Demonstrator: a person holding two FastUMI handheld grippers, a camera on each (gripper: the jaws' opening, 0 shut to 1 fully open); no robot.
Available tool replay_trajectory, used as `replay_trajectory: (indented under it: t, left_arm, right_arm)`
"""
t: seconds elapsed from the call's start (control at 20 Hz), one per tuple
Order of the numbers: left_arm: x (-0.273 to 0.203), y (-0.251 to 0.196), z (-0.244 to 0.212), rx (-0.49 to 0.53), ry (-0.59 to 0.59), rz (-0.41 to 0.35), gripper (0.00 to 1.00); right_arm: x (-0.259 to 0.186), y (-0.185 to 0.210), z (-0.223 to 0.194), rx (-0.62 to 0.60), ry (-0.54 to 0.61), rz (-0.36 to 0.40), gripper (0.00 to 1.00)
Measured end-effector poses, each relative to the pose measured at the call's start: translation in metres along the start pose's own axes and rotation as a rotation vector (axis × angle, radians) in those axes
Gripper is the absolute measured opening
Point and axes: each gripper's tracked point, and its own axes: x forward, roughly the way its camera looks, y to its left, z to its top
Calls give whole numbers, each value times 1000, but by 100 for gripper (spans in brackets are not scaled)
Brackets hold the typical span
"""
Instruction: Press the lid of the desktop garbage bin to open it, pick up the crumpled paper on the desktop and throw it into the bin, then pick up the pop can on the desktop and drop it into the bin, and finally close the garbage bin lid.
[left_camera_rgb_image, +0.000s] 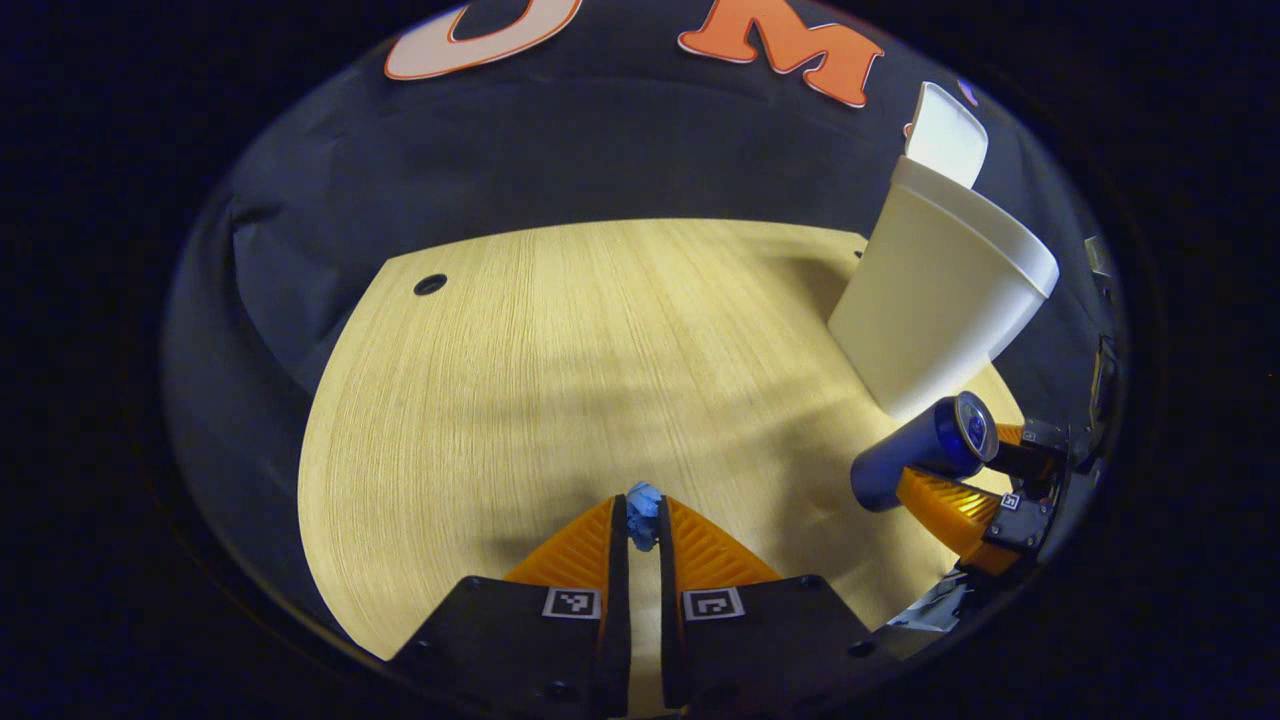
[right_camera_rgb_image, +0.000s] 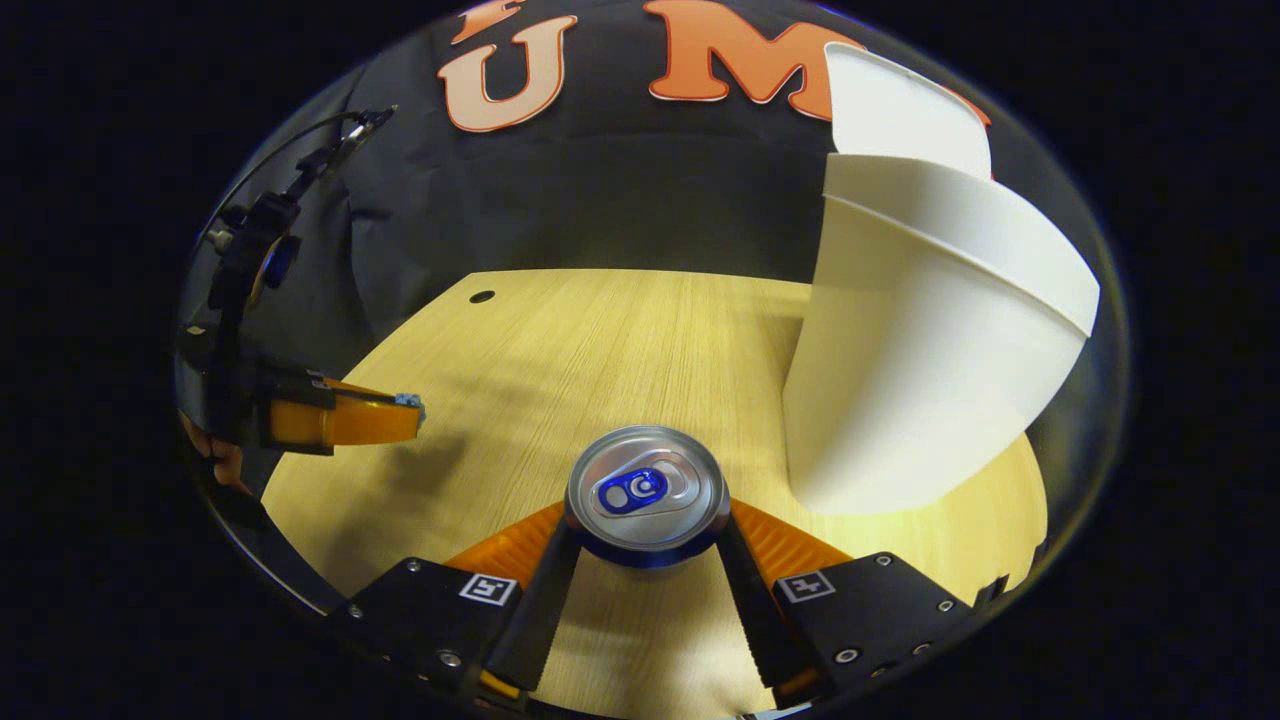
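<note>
My left gripper (left_camera_rgb_image: 641, 505) is shut on a small blue crumpled paper (left_camera_rgb_image: 642, 520), held above the wooden desktop (left_camera_rgb_image: 560, 350). The same gripper (right_camera_rgb_image: 408, 408) appears at the left of the right gripper view, a bit of blue paper at its tips. A blue pop can (right_camera_rgb_image: 647, 495) with a silver top sits between both fingers of my right gripper (right_camera_rgb_image: 647, 525), which is shut on it and lifted off the table. The left gripper view has this can (left_camera_rgb_image: 920, 452) at the right. The white bin (right_camera_rgb_image: 920, 340) stands close by on the right, its lid (right_camera_rgb_image: 895, 110) tipped up.
The bin (left_camera_rgb_image: 940, 290) stands at the table's far right corner with its lid (left_camera_rgb_image: 945, 135) raised. A round cable hole (left_camera_rgb_image: 430, 284) is near the table's far left edge. Black cloth wall lies behind the table.
</note>
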Motion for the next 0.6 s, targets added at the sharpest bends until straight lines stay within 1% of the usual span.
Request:
replay_trajectory:
  t: [0.1, 0.15, 0.25, 0.3, 0.35, 0.45, 0.6]
  left_arm:
    - [-8, -9, 14, 37, -44, -20, 16]
    - [-10, -16, 25, 51, -69, -32, 17]
    - [-13, -36, 48, 75, -120, -47, 16]
    - [-15, -44, 58, 85, -148, -44, 17]
    - [-19, -51, 71, 86, -174, -40, 16]
    - [-31, -69, 94, 73, -228, -42, 16]
    - [-41, -91, 125, 100, -313, -19, 16]
  right_arm:
    - [-21, -12, 4, -19, -23, -31, 80]
    - [-30, -22, 4, -32, -39, -55, 80]
    - [-41, -42, 2, -58, -40, -86, 80]
    - [-43, -52, 3, -68, -43, -93, 75]
    - [-47, -59, 2, -75, -44, -93, 80]
    - [-54, -75, 5, -84, -53, -90, 79]
    - [-60, -101, 7, -84, -65, -85, 80]
